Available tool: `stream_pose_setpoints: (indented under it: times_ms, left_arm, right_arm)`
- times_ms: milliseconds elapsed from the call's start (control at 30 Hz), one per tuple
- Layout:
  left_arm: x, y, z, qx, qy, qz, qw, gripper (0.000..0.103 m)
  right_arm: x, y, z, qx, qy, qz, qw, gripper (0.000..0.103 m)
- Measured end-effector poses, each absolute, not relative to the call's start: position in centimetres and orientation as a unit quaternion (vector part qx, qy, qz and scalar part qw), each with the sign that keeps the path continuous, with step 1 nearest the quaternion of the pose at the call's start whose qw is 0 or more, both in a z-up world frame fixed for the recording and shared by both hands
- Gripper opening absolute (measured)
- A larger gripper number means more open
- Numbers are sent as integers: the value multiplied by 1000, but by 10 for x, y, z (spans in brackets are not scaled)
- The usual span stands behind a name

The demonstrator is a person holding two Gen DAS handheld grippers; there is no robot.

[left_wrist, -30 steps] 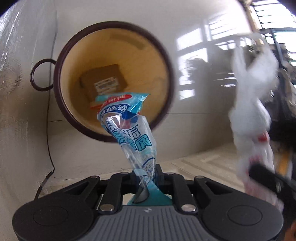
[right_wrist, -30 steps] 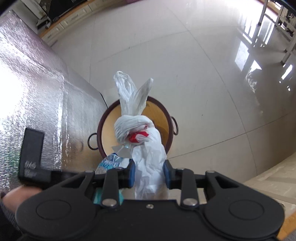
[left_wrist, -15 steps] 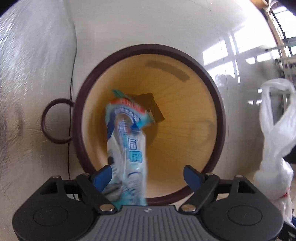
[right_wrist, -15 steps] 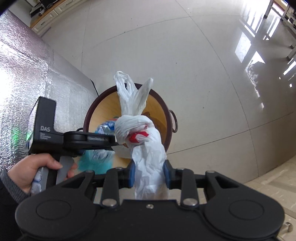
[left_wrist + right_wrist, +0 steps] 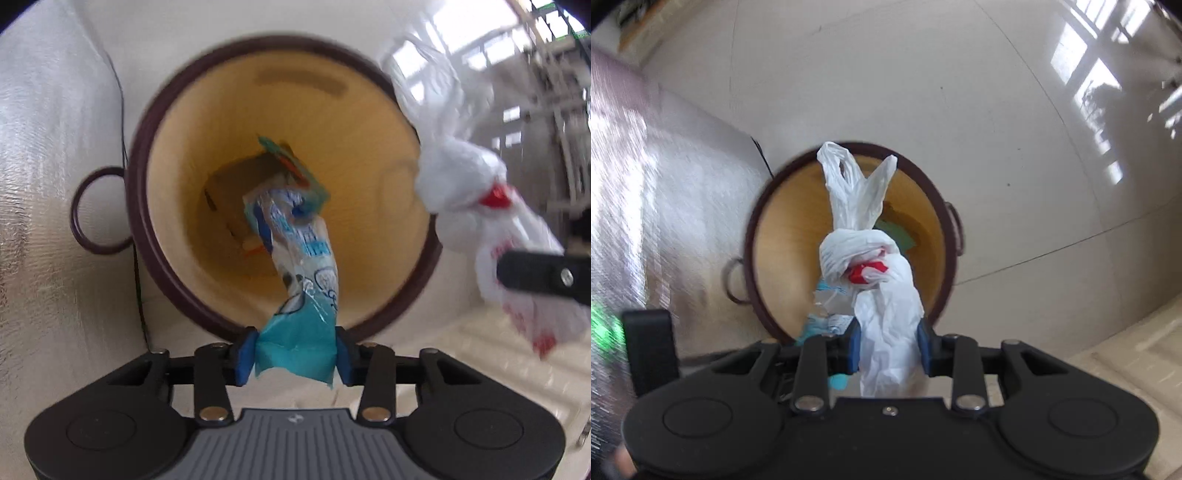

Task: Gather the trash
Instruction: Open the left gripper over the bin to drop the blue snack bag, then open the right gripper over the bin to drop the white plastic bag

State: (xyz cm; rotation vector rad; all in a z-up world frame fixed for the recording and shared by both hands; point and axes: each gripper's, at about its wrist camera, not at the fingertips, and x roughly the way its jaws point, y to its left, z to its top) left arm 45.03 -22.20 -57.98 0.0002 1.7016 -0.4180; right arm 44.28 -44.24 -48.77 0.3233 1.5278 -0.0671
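Observation:
A round bin (image 5: 137, 206) with a dark brown rim and yellow inside stands on the floor below both grippers. My left gripper (image 5: 295, 350) is over its near rim with its jaws closing. A blue and teal snack wrapper (image 5: 306, 258) is between the pads, which touch both its edges, and it hangs into the bin. A brown cardboard piece (image 5: 236, 177) lies at the bottom. My right gripper (image 5: 888, 347) is shut on a knotted white plastic bag (image 5: 886, 306) with red inside. The bag hangs over the bin (image 5: 753, 236), and the wrapper (image 5: 827, 299) shows beside it.
A silver foil-covered surface (image 5: 44, 184) rises on the left, close to the bin. A thin black cable (image 5: 125, 122) runs down beside it. Ring handles (image 5: 99, 210) stick out from the bin's sides. Glossy pale floor tiles (image 5: 997, 147) stretch away behind.
Both grippers came down nearer the bin. The left jaws opened wide, then narrowed onto the wrapper, which now points deeper into the bin. The white bag moved over the bin.

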Motion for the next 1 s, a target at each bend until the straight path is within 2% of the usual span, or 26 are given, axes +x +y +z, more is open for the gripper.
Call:
stream_pose_setpoints:
  times_ms: [133,233,300,367,500,600,633,667,833,867,933,967,1000]
  left_arm:
    - [447,-223,-572,29,759,-199,620,40]
    - [447,-214,-560,-31,758,-257,599,40]
    - [451,-220,-551,-30,732,-279,621,40]
    - [455,-227,-550,1,721,-293,628,40]
    - [459,-245,-560,144,700,-311,627,41]
    - [463,-242,-565,175,678,-282,656,62]
    - [463,-238,-562,166,673,-264,671,77]
    - [463,-230,-559,147,669,-248,685,84]
    - [459,-203,-539,11,676,-214,705,84]
    - [456,-199,-536,-7,676,-210,706,84]
    - [448,-193,-534,-24,677,-200,708,84]
    - [445,-191,-530,-24,678,-195,708,84]
    - [442,-189,-528,-23,679,-192,708,84]
  right_arm:
    - [448,-434,-489,48,705,-26,707,32]
    - [451,-443,-487,63,708,-37,702,32]
    - [453,-448,-485,83,704,-46,703,32]
    - [454,-451,-483,87,700,-51,707,32]
    - [452,-455,-477,83,694,-48,713,32]
    - [452,-454,-475,91,692,-43,715,32]
    - [452,-454,-475,102,692,-42,714,32]
    - [454,-451,-478,111,692,-42,712,32]
    - [458,-446,-485,164,687,-44,707,33]
    - [459,-445,-486,175,683,-43,708,36]
    - [461,-441,-489,193,674,-45,712,51]
    - [462,-441,-490,199,671,-53,713,73]
    - [462,-439,-490,199,670,-61,713,79]
